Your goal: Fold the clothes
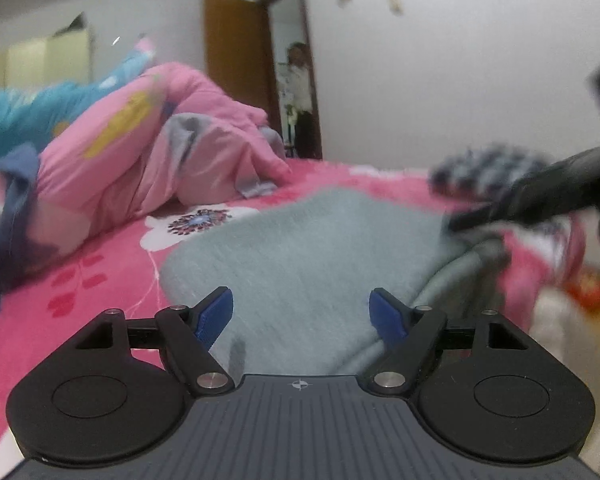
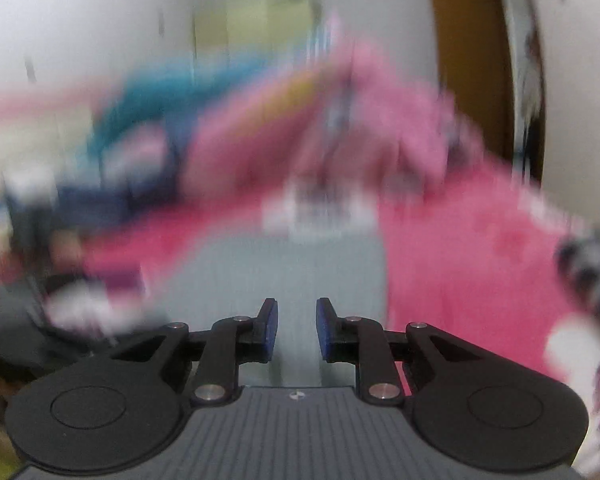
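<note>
A bed with a bright pink floral sheet (image 1: 100,280) carries a flat grey fleecy garment (image 1: 300,252), a crumpled pink quilt (image 1: 148,140) and a black-and-white checked cloth (image 1: 484,172)

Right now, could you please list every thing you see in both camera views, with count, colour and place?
garment: one, grey-green, flat on the bed, under both grippers.
bed sheet: one, pink with flowers, covers the bed.
quilt: one, pink, bunched behind the garment.
blue bedding: one, teal, far left.
checked cloth: one, black and white, right side.
door: one, brown, open.
left gripper: jaws wide, holding nothing.
right gripper: jaws narrow, small gap; whether it pinches the garment is unclear.
</note>
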`<state>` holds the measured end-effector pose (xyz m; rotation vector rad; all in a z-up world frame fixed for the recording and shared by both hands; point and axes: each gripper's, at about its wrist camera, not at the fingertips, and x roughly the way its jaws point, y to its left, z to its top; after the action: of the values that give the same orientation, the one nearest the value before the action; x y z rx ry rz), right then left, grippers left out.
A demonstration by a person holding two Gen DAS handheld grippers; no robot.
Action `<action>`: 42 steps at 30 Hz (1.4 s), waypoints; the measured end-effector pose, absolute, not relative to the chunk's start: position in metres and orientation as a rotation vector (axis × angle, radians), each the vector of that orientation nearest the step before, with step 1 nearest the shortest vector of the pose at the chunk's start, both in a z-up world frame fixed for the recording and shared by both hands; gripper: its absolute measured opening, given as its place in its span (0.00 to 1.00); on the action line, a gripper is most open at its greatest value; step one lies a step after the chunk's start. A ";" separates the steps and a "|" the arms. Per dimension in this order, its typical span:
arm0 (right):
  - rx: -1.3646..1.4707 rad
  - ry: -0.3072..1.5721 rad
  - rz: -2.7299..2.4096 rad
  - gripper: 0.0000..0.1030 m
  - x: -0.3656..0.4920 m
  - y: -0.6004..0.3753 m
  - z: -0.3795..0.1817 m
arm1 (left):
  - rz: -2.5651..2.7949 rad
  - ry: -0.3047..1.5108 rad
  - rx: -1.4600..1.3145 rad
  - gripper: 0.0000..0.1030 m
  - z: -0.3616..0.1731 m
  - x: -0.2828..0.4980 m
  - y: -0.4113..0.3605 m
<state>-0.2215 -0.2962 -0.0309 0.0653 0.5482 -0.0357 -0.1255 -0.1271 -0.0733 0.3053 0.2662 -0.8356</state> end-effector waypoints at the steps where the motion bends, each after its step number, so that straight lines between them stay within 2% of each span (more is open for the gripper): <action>1: 0.031 0.537 -0.031 0.21 -0.225 -0.295 -0.044 | -0.840 0.268 0.312 0.73 -0.080 -0.129 -0.129; 5: -0.025 0.547 -0.039 0.22 -0.225 -0.290 -0.016 | -0.828 0.268 0.271 0.74 -0.088 -0.130 -0.126; 10: -0.063 0.402 -0.050 0.22 -0.210 -0.286 0.016 | -0.838 0.293 0.226 0.77 -0.090 -0.123 -0.122; 15: -0.029 0.588 -0.078 0.25 -0.175 -0.311 -0.058 | -0.839 0.296 0.210 0.79 -0.095 -0.124 -0.122; 17: 0.069 0.598 -0.076 0.22 -0.174 -0.323 -0.044 | -0.833 0.292 0.206 0.79 -0.095 -0.125 -0.121; 18: 0.053 0.586 -0.097 0.23 -0.172 -0.324 -0.029 | -0.834 0.291 0.203 0.80 -0.095 -0.125 -0.120; 22: 0.058 0.451 -0.090 0.24 -0.162 -0.332 0.011 | -0.842 0.283 0.188 0.83 -0.097 -0.122 -0.117; 24: 0.090 0.491 -0.072 0.23 -0.144 -0.341 -0.003 | -0.841 0.281 0.184 0.84 -0.098 -0.123 -0.115; 27: 0.132 0.651 -0.073 0.23 -0.119 -0.357 -0.058 | -0.839 0.281 0.169 0.85 -0.098 -0.124 -0.114; 29: 0.244 0.660 -0.066 0.21 -0.122 -0.373 -0.051 | -0.837 0.280 0.171 0.85 -0.098 -0.125 -0.113; 34: 0.232 0.566 -0.078 0.24 -0.125 -0.378 0.001 | -0.845 0.276 0.148 0.86 -0.101 -0.123 -0.109; 42: 0.335 0.694 -0.128 0.25 -0.077 -0.394 -0.060 | -0.847 0.270 0.154 0.89 -0.103 -0.126 -0.108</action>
<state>-0.0770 -0.3943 -0.0603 0.3349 0.6941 -0.1276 -0.1263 -0.1076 -0.1026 0.1542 0.2703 -0.8475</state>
